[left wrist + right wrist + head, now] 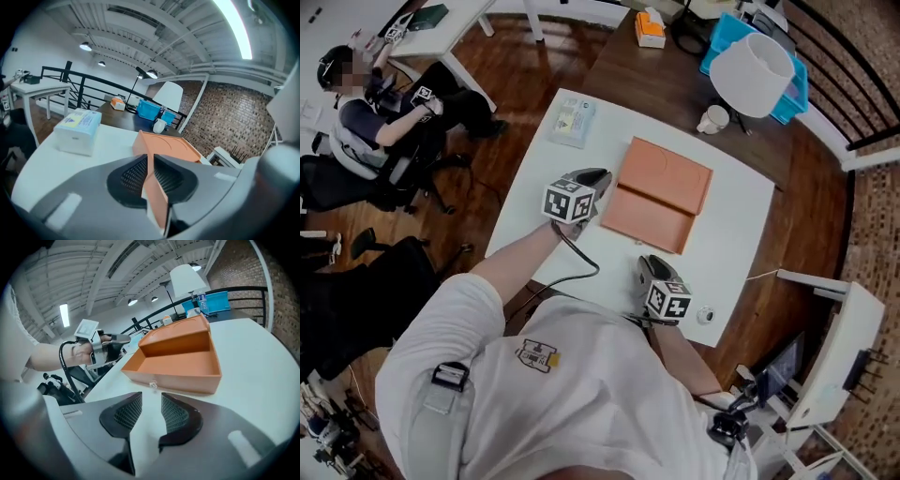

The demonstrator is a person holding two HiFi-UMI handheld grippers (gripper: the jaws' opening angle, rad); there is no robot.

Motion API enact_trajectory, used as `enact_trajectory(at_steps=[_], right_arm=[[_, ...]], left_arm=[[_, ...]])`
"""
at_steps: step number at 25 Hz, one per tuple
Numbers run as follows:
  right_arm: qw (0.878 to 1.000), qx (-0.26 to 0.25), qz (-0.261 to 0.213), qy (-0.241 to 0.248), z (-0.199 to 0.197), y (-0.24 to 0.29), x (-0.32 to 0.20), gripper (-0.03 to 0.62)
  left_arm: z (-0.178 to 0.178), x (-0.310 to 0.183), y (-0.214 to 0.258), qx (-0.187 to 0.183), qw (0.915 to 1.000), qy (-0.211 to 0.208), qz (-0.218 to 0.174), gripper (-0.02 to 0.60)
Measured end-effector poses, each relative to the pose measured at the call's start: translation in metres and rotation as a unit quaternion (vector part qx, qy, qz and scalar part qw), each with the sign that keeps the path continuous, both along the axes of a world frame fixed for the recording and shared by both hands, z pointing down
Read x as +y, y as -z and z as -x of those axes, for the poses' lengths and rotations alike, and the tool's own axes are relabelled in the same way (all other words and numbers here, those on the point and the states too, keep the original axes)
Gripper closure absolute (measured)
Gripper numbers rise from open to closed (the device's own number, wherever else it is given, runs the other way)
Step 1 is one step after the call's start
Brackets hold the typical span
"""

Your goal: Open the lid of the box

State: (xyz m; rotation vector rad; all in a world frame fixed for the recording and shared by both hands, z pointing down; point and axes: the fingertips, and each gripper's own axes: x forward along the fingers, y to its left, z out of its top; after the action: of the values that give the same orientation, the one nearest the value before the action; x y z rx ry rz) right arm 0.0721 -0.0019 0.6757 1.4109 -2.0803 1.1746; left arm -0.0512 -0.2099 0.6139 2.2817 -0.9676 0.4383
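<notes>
The orange box (656,194) lies open on the white table (741,202), its lid (667,172) swung back behind the shallow tray (641,218). My left gripper (598,182) is at the box's left side. In the left gripper view its pads are shut on a thin orange edge of the box (154,187). My right gripper (651,266) hangs just in front of the tray. Seen in the right gripper view, the right gripper (151,414) is open and empty, with the tray (180,363) and its small front clasp (152,384) ahead.
A white tissue pack (571,122) lies at the table's far left corner. A small round object (705,315) sits near the front right edge. On the dark table behind stand a mug (712,119), a white lamp shade (752,62) and a blue bin (729,34). A person (370,117) sits far left.
</notes>
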Motion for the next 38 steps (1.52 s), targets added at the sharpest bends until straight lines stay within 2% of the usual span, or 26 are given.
enact_trajectory(at_steps=[3,5,8,12,15,19,38], right_arm=[[0.999,0.011,-0.03,0.01,-0.011,0.005,0.018,0.543],[0.999,0.029,-0.04,0.022,-0.02,0.003,0.03,0.578],[0.998,0.043,-0.041,0.027,-0.037,-0.002,0.05,0.594],[0.998,0.041,-0.037,0.011,-0.051,-0.013,0.065,0.594],[0.999,0.043,-0.031,0.011,-0.054,-0.02,0.07,0.595],[0.998,0.042,-0.035,0.016,-0.052,-0.02,0.069,0.595],[0.998,0.036,-0.054,0.022,-0.046,-0.008,0.066,0.597]], left_arm=[[0.028,0.064,-0.004,0.015,0.9996,-0.004,0.024,0.581],[0.032,0.111,-0.015,0.023,0.9988,-0.02,0.039,0.581],[0.014,0.178,-0.038,0.018,0.9961,-0.061,0.06,0.581],[-0.016,0.229,-0.069,0.009,0.9902,-0.112,0.083,0.581],[-0.025,0.235,-0.075,0.007,0.9881,-0.128,0.086,0.583],[-0.024,0.234,-0.074,0.009,0.9877,-0.122,0.097,0.583],[-0.027,0.235,-0.076,0.0,0.9874,-0.131,0.089,0.583]])
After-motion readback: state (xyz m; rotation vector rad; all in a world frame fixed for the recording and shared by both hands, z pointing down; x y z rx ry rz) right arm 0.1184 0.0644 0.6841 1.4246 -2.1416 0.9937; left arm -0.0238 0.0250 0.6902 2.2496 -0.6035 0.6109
